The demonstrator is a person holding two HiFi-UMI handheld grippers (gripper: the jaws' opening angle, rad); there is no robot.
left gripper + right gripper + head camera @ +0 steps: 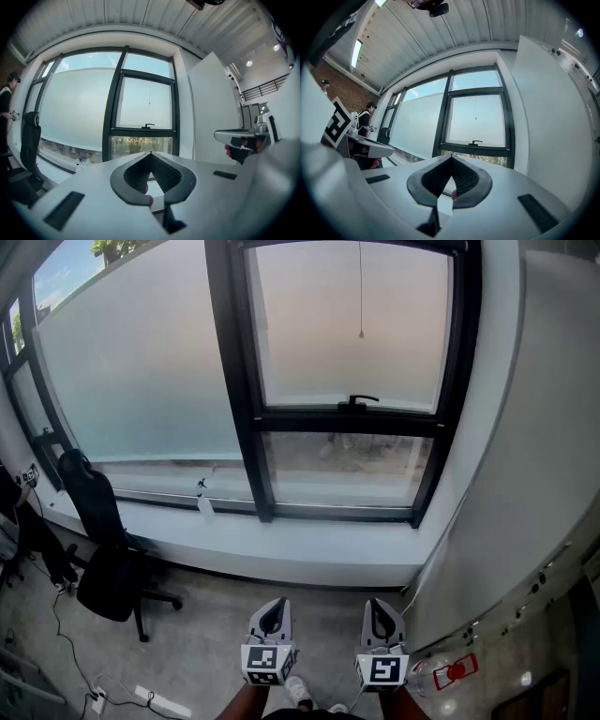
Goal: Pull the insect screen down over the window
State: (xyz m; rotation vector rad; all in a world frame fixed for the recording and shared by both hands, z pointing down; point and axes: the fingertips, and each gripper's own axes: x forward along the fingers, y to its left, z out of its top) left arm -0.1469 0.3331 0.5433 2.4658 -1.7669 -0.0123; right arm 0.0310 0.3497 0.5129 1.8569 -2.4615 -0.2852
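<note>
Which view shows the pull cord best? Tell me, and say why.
The head view. There the pull cord hangs full length against the pale glass, and its end stops above the window handle. The left gripper view shows the cord only as a short, faint line far off. So does the right gripper view.

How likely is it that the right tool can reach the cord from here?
Probably not yet: the right tool is low, well back from the window, and the cord hangs high. Nothing stands between.
</note>
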